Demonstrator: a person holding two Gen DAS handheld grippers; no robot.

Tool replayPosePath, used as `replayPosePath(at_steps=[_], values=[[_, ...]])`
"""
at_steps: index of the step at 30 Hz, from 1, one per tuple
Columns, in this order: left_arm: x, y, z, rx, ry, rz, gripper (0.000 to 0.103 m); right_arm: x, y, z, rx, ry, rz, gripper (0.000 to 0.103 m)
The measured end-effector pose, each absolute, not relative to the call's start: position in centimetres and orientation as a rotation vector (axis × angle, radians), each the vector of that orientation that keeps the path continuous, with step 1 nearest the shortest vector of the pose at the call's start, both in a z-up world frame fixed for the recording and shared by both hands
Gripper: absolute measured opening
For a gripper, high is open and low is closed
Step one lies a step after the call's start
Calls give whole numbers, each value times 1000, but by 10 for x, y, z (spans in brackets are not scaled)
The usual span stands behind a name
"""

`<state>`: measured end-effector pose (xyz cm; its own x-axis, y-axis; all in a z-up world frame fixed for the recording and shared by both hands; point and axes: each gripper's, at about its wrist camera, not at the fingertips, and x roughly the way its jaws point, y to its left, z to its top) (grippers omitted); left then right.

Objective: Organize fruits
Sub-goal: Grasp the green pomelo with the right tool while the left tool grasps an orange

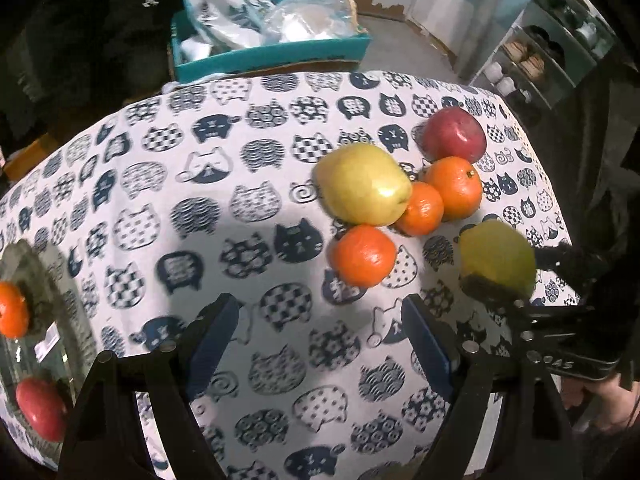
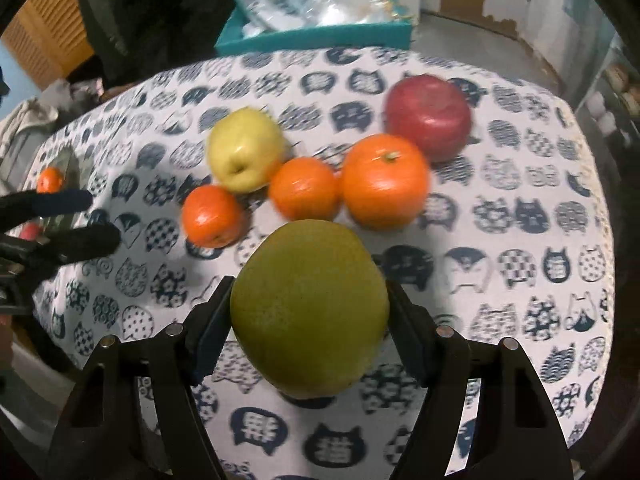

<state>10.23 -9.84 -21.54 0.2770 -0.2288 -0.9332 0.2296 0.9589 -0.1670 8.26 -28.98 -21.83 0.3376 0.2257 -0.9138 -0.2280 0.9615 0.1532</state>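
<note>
Jaws of the right gripper (image 2: 310, 320) are pinched on a green pear (image 2: 310, 308) above the desk (image 2: 520, 240); ahead lie oranges (image 2: 384, 180). Left gripper (image 1: 320, 336) jaws are spread, nothing between them.

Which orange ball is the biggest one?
The orange with the little stem on top, right in front of the red apple. The two others in the bunch are clearly smaller, and neither shows a stem.

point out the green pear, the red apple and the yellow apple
green pear (image 2: 310, 308), right wrist view, middle of its front
red apple (image 2: 428, 116), right wrist view, its top
yellow apple (image 1: 362, 184), left wrist view, its side
</note>
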Motion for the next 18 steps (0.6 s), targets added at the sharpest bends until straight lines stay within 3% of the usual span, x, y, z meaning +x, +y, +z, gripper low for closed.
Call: replayPosePath(at_steps=[18], values=[[133,-143,-266,34,1351,-337,85,92,-328,-215,71,1165,241,72]])
